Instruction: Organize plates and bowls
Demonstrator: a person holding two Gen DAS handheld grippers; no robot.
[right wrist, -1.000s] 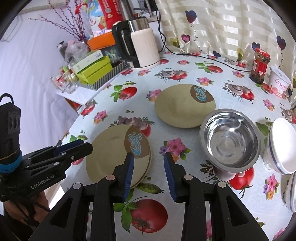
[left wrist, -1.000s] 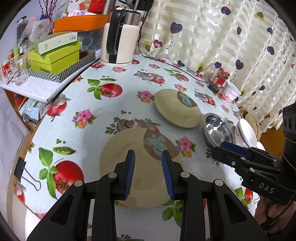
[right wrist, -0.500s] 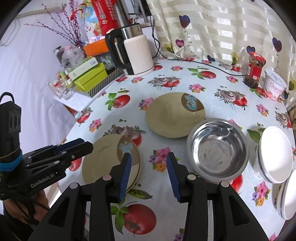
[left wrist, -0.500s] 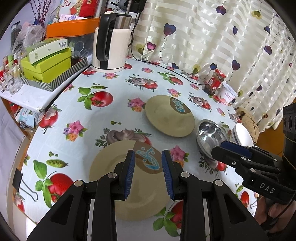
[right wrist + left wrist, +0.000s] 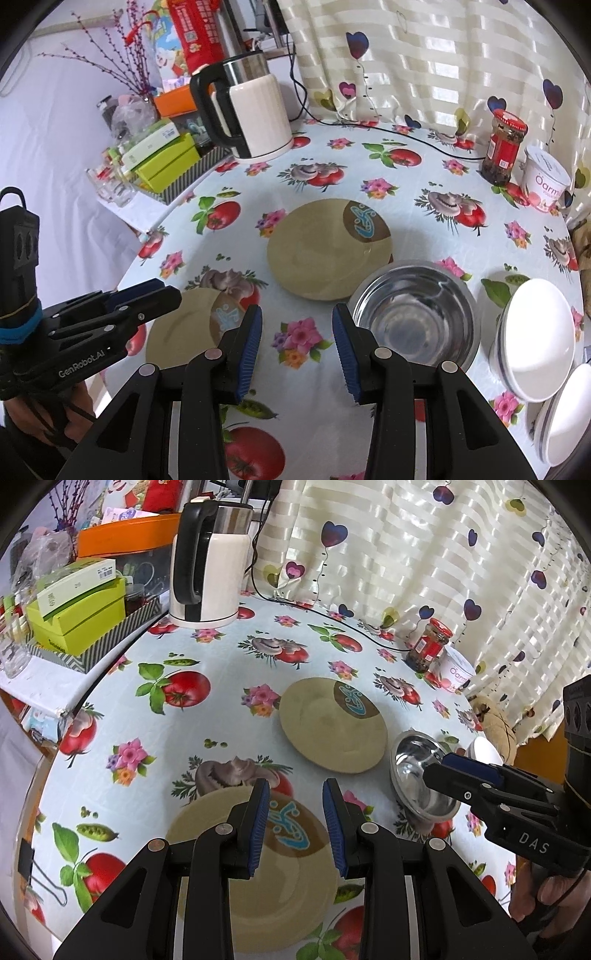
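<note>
A: Left wrist view, item one: near plate stack (image 5: 255, 897), beige with a brown and blue motif, at the near edge of the tabletop (image 5: 221, 664). The right wrist view shows a second rim under it, so two plates at least. Left gripper (image 5: 295, 827) above it, jaws spread, nothing between them.

B: Item two?

A: Single beige plate (image 5: 332, 725), same motif, mid-tabletop, apart from the stack. Unstacked.

B: Bowls?

A: Steel bowl (image 5: 413, 314), upright and empty, just beside that single plate. White bowls (image 5: 535, 339) at the far right, tipped on edge; a second white one (image 5: 565, 417) nearer the corner. Right gripper (image 5: 297, 349) hangs over bare cloth between the stack and the steel bowl, jaws apart, empty.

B: Progress?

A: Judged partway. One plate stack begun; single plate and steel bowl remain loose. Whether the white bowls are nested cannot be told.

B: Non-task items?

A: Kettle (image 5: 207, 561), jar (image 5: 504, 147), white tub (image 5: 546, 184), green boxes (image 5: 77, 609).
</note>
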